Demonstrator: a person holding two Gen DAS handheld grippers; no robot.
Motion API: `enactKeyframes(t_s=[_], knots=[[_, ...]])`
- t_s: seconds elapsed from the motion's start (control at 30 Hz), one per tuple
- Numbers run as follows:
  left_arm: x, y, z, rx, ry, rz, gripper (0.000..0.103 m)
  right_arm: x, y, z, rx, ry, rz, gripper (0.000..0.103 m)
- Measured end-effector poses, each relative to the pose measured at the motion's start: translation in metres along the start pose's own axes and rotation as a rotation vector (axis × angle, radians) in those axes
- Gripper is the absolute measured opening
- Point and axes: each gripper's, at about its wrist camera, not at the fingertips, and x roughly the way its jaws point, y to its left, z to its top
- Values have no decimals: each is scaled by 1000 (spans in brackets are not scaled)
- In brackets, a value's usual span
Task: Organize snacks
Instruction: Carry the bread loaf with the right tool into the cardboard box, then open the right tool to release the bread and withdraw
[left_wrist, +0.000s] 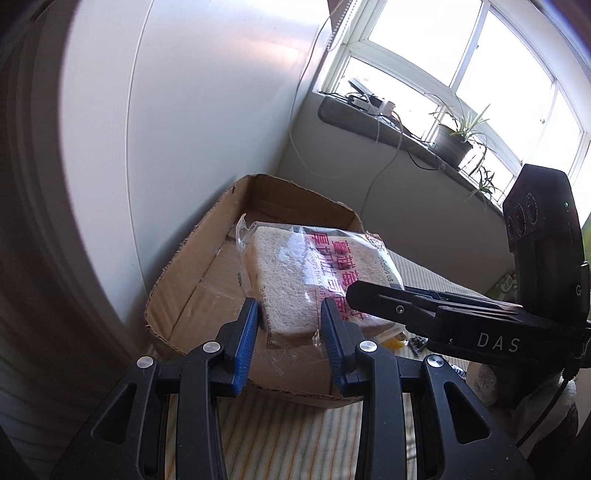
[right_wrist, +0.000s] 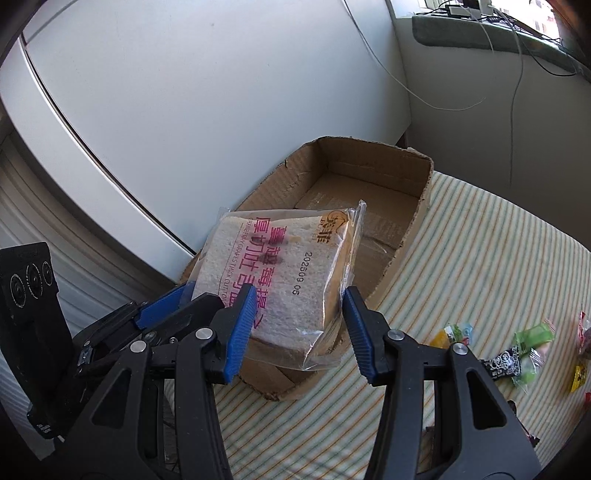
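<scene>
A bagged slice of thick toast (left_wrist: 314, 273) with pink lettering is held over the near end of an open cardboard box (left_wrist: 207, 258). My left gripper (left_wrist: 290, 314) is shut on the near edge of the toast bag. In the right wrist view the toast bag (right_wrist: 280, 280) tilts above the box (right_wrist: 391, 206). My right gripper (right_wrist: 299, 306) is open, its blue pads on either side of the bag's near corner, with a gap on the right side. The left gripper's fingers (right_wrist: 162, 310) show at the left of that view.
The box stands on a striped cloth (right_wrist: 480, 258) against a white wall. Several small wrapped candies (right_wrist: 517, 354) lie on the cloth at the right. A windowsill with a potted plant (left_wrist: 458, 140) and cables runs behind.
</scene>
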Motion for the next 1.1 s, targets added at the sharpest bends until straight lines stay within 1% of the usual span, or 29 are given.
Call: enactKeyframes(t_s=[0.2, 0.43, 0.5, 0.8, 1.1], knots=[[6, 9, -2, -9, 14, 25, 32, 22, 1, 4, -5, 30, 12, 51], [9, 10, 0, -8, 19, 40, 32, 28, -3, 6, 0, 41, 2, 51], [7, 11, 1, -12, 13, 44, 32, 25, -4, 5, 2, 37, -13, 51], [2, 8, 1, 0, 3, 46, 32, 15, -6, 3, -6, 15, -23, 51], [-8, -12, -3, 38, -13, 52, 32, -17, -10, -11, -29, -20, -47, 51]])
